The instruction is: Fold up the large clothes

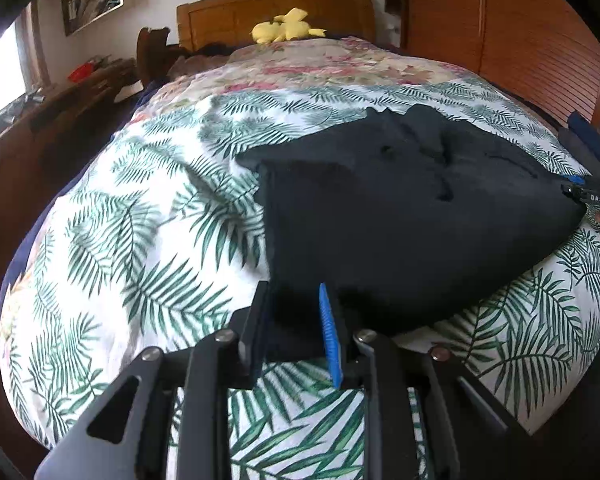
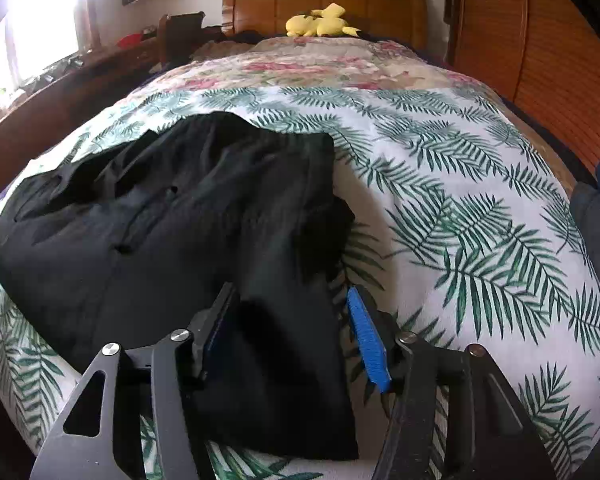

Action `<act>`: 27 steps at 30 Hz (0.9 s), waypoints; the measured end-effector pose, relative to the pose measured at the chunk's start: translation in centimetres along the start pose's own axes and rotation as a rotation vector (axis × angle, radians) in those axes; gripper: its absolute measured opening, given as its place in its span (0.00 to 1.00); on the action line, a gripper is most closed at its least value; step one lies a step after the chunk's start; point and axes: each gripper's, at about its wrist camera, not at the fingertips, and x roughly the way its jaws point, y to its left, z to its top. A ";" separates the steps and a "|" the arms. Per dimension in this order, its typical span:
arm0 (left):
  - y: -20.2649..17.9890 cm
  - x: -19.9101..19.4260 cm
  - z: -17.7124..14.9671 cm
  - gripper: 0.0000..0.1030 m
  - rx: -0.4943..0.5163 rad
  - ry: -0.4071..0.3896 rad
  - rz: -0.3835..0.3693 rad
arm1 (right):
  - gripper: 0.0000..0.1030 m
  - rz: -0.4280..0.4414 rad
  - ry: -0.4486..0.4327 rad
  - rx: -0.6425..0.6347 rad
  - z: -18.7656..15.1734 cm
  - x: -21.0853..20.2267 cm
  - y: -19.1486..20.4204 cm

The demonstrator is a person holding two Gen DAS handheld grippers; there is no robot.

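A large black garment (image 1: 400, 216) lies partly folded on the palm-leaf bedspread (image 1: 140, 240). My left gripper (image 1: 294, 312) has the garment's near left corner between its fingers, jaws narrowly apart around the cloth. In the right wrist view the same garment (image 2: 160, 232) spreads to the left. My right gripper (image 2: 292, 312) is wide apart, straddling the garment's near right corner, which hangs toward me between the fingers. The right gripper also shows at the right edge of the left wrist view (image 1: 592, 192), at the garment's corner.
The bed has a wooden headboard (image 1: 276, 12) with a yellow plush toy (image 1: 284, 28) on a floral blanket (image 2: 320, 64). A wooden wardrobe (image 2: 540, 60) stands right of the bed. A cluttered wooden shelf (image 1: 60, 96) and a bright window are on the left.
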 end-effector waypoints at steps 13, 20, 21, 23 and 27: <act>0.2 1.5 -1.7 0.22 -0.058 0.051 -0.045 | 0.64 0.122 0.092 0.096 -1.2 1.6 -1.6; 0.4 1.9 -2.2 0.22 -0.077 0.062 -0.058 | 0.08 0.148 0.040 0.004 -1.0 -0.3 0.4; 0.4 2.0 -2.1 0.22 -0.077 0.065 -0.057 | 0.07 0.146 0.031 0.000 -1.1 -0.7 0.5; 0.4 1.9 -2.2 0.22 -0.082 0.068 -0.059 | 0.06 0.148 0.017 0.006 -1.3 -1.4 0.5; 0.5 1.9 -2.7 0.22 -0.082 0.077 -0.077 | 0.05 0.144 -0.005 0.015 -1.9 -2.5 0.3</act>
